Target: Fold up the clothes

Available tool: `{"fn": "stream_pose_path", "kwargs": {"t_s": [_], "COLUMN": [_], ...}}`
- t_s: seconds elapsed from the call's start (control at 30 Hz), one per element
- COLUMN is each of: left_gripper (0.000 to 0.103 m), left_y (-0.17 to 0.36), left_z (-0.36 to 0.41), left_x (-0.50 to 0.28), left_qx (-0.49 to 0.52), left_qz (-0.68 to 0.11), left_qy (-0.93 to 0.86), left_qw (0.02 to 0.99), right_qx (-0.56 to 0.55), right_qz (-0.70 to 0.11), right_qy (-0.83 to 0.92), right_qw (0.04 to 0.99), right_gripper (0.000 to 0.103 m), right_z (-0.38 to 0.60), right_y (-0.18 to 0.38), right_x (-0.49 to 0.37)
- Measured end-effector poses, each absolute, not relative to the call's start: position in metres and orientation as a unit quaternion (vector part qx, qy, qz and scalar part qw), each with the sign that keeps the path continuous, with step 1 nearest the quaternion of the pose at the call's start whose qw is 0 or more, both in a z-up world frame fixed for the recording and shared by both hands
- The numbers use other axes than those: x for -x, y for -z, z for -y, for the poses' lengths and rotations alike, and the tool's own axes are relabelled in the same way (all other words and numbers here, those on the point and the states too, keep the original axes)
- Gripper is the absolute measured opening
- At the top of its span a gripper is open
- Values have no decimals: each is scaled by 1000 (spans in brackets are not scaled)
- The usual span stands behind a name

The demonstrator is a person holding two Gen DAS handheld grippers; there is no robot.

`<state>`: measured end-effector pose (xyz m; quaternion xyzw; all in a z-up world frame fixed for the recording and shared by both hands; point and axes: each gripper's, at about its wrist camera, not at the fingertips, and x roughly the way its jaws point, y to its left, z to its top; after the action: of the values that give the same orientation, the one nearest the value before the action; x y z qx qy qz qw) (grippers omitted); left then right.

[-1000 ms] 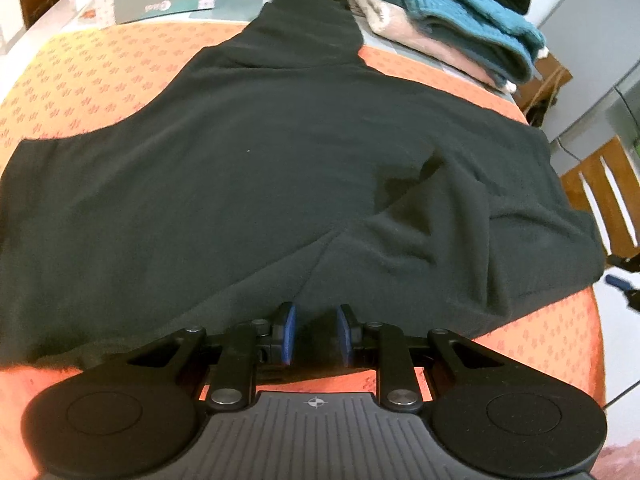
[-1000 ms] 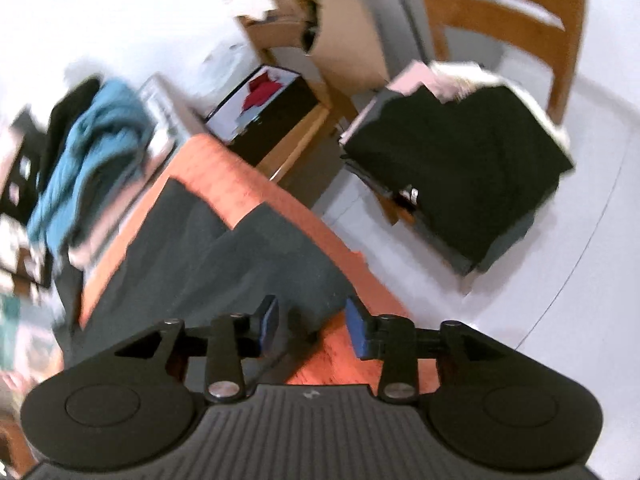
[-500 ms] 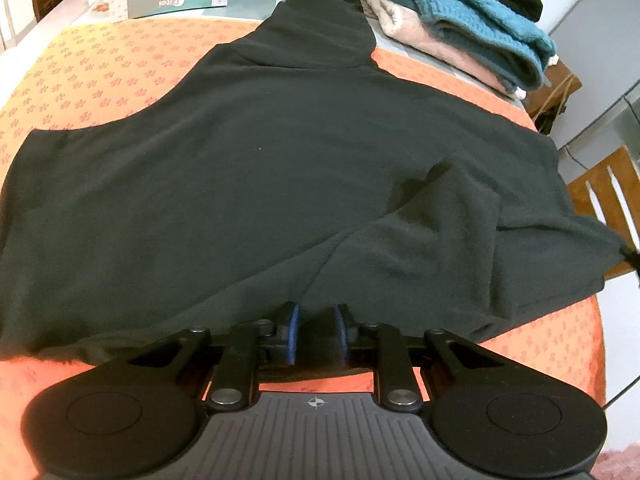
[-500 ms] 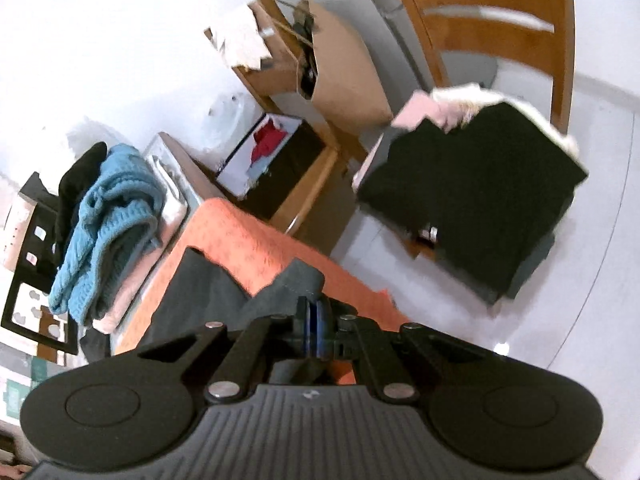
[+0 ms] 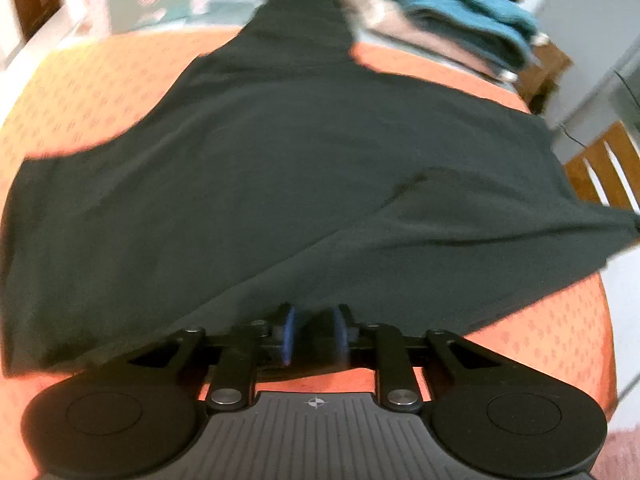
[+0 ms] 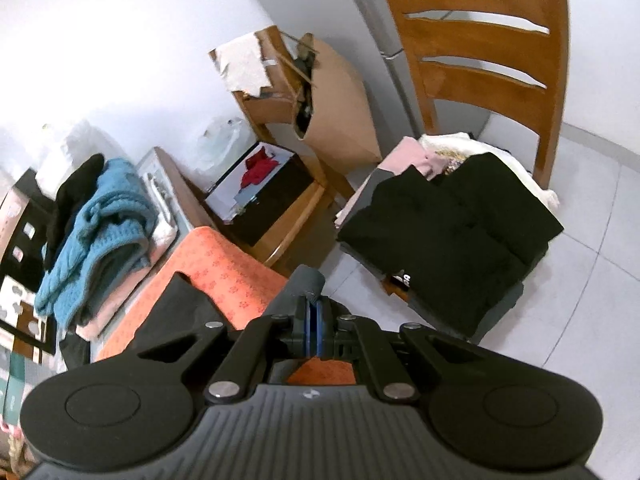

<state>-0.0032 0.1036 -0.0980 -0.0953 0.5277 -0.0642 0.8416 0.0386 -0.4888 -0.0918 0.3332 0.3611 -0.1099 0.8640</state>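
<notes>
A dark green garment (image 5: 280, 168) lies spread over the orange patterned table (image 5: 100, 92), one sleeve reaching toward the far side. My left gripper (image 5: 314, 334) holds the garment's near edge, with cloth bunched between its blue pads. My right gripper (image 6: 314, 312) is shut on the garment's corner (image 6: 306, 280) and holds it lifted past the table's right edge. In the left wrist view that corner (image 5: 624, 224) is pulled taut to the right.
Folded teal and pink knitwear (image 5: 448, 12) is stacked at the table's far right, also seen in the right wrist view (image 6: 96, 232). A wooden chair (image 6: 480, 60) carries folded black clothes (image 6: 452, 232). A low wooden stand (image 6: 276, 200) sits beside the table.
My right gripper closed on the garment's right corner and lifted it outward, stretching the cloth. My left gripper closed in on the near edge and pushed slightly forward.
</notes>
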Motion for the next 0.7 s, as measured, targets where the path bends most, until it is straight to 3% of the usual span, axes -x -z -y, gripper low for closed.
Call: {"fn": "stream_pose_path", "kwargs": {"t_s": [0.33,0.43,0.5,0.6,0.7], "left_gripper": [43,46,49,49,49], "left_y": [94,97,97,98,98], "left_z": [-58,-54,-52,-47,-43], "left_x": [7,6,5,3,0], "left_qx": [4,-6,-15,-21,-18], "left_qz": [-519,-521,-519,-515,-512], "left_qy": [148,155,159,167,177], "left_qw": [842,839,840,840,840], "right_qx": [-293,-243,-194,-121,-77], "right_qz": [-379,-421,-430,-435,-432], "right_qy": [119,128,119,96,44], "right_qw": [869,864,874,887,898], "right_gripper": [4,16,31,41,44], "right_z": [482,476,464,443,416], "right_y": [88,105,101,91,76], "right_x": [-42,-51,-54,-58,-63]}}
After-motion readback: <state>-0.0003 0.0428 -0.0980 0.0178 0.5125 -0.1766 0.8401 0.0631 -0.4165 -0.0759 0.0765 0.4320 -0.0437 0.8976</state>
